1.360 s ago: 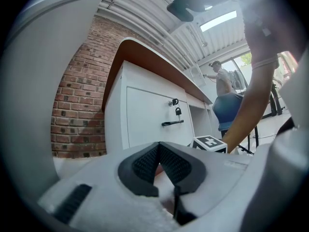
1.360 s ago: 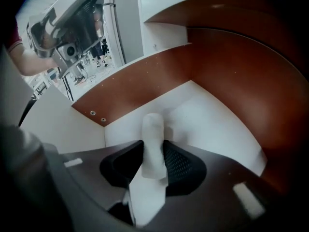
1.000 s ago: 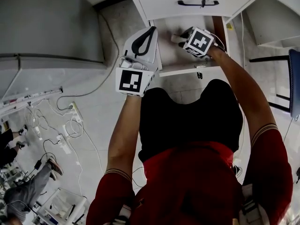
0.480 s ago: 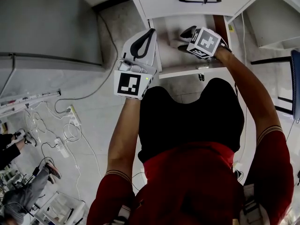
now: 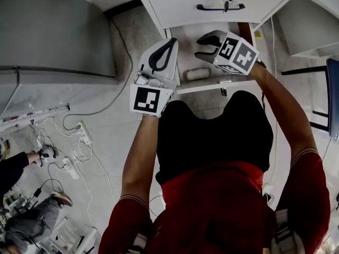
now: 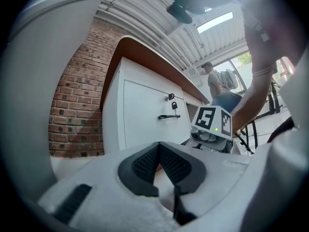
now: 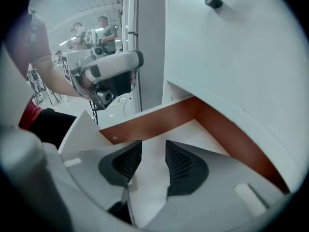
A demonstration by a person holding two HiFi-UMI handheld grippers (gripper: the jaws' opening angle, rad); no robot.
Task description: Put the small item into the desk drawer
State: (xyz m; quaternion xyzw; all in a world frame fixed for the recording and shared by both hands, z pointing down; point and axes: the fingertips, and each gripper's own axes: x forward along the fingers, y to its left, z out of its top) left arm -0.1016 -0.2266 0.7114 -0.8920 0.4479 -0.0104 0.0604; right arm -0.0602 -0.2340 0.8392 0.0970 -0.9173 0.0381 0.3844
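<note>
A: Nearest us, the left gripper (image 5: 168, 45) sits by the left wall of the desk drawer (image 5: 212, 82), fingers together, nothing visible between them. Any trouble there?
B: Possibly. Pushing the drawer shut from that side could skew it.
A: And the small item (image 5: 197, 74)?
B: It lies inside, near the front. It looks roundish, so a hard shove may roll it.
A: The right gripper (image 5: 199, 45)?
B: Above the drawer, fingers apart and just narrowed, empty. It could clip the handle (image 5: 220, 7) beyond.

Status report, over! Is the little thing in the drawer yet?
Left gripper shut, empty. Right gripper open, jaws just narrowed, nothing between. Small item lying in open drawer. Nothing blocking.
</note>
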